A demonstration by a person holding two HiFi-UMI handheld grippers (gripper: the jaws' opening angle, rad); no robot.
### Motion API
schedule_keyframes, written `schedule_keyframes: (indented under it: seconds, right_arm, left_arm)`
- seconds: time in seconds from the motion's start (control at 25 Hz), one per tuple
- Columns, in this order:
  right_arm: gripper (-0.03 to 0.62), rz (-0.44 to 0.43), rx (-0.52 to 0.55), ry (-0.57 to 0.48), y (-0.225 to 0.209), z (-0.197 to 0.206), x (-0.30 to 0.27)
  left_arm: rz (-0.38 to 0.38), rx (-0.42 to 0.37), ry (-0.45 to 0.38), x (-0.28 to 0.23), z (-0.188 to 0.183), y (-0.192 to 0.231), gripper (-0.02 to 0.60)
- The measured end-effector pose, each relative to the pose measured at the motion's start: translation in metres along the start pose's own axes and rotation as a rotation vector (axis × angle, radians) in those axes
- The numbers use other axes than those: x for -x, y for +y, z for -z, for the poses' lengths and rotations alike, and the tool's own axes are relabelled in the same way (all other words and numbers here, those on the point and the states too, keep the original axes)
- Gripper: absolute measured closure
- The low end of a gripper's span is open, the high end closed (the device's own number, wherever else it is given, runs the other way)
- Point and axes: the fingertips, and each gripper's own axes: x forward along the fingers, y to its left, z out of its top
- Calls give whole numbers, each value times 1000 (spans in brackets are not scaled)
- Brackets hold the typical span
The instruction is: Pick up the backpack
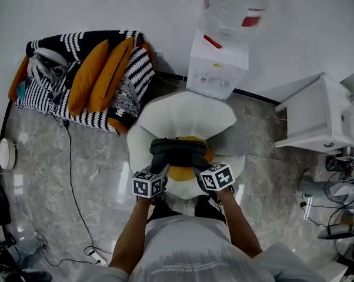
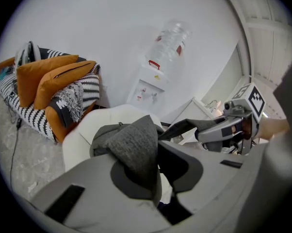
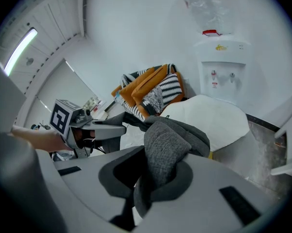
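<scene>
our right gripper (image 3: 153, 181) has its jaws closed on a grey fabric fold of the backpack (image 3: 172, 139), which bunches up just past them. left of the jaws we see the left gripper (image 3: 122, 126) pinching the same backpack. beyond the jaws lie a white seat (image 3: 219, 118) and a water dispenser (image 3: 222, 72).

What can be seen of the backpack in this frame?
The backpack is dark grey, in a coarse, felt-like fabric, with a yellow part showing underneath. It lies slumped and crumpled on the white seat, just in front of the person. The left gripper and the right gripper are each shut on a fold or strap of its grey fabric, one at each side. Its shape and pockets cannot be made out.
</scene>
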Motion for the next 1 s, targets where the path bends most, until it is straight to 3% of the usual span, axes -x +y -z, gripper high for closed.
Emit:
schedule_keyframes:
  seconds: [0.4, 1.0]
  right_arm:
    - [560, -21, 2, -53, 8, -9, 14]
    - [560, -46, 20, -165, 27, -18, 58]
  left_arm:
    - [-18, -30, -21, 10, -12, -7, 526]
    - [24, -105, -90, 47, -29, -46, 526]
